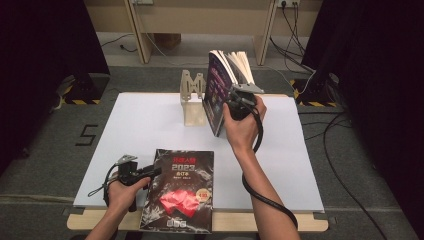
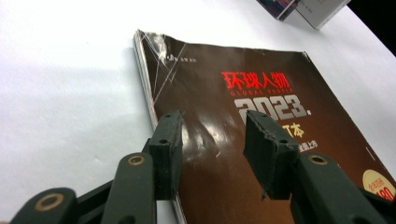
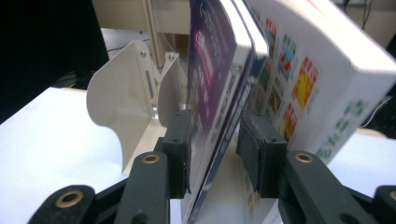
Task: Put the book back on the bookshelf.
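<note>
With the purple book [image 3: 212, 88] upright against the far bookend [image 3: 116, 102] between the slackened right gripper [image 3: 215, 149], withdraw it next, while the empty, half-open left gripper [image 2: 212, 149] overhangs the near dark magazine [image 2: 261, 121].

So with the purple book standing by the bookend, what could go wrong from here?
1. The upright purple-covered book leans and its pages fan; with the right gripper barely gripping, it may topple off the cream metal bookend.
2. The left gripper, open over the flat dark magazine, could scuff its worn corner.
</note>
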`<state>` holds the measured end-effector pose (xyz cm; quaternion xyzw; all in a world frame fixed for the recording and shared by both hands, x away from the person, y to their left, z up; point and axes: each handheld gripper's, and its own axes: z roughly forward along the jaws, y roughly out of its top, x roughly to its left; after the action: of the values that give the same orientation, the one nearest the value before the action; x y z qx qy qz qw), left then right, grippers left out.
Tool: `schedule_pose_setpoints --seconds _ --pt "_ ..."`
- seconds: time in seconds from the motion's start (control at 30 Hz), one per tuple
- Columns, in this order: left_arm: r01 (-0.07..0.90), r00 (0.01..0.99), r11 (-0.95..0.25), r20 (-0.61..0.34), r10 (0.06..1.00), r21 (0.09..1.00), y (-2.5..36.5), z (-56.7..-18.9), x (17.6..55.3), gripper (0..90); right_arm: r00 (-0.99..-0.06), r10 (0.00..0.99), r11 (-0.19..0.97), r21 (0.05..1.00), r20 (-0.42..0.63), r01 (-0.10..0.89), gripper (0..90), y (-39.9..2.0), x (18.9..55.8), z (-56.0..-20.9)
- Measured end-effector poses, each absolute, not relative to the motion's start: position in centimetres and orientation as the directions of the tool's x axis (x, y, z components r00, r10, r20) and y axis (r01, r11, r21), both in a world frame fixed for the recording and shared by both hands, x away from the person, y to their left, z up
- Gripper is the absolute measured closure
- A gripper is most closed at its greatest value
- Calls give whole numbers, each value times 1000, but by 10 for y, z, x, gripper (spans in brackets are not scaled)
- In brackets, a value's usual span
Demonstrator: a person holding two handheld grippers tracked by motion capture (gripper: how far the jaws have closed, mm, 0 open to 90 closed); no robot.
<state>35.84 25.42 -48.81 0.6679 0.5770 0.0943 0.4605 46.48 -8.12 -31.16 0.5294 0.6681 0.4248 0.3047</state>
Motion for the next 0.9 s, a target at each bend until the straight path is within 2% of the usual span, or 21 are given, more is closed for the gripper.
schedule_pose_setpoints --seconds 0.33,0.67,0.9 --pt "681 293 107 -404 867 724 256 -485 379 563 -284 956 94 849 68 519 625 -97 455 -331" --pt "695 226 143 -402 887 705 262 -492 404 563 -293 949 94 781 118 618 611 -118 440 -375" --pt "704 226 143 -409 884 696 260 -494 410 563 -283 948 84 747 143 660 603 -129 430 -398"
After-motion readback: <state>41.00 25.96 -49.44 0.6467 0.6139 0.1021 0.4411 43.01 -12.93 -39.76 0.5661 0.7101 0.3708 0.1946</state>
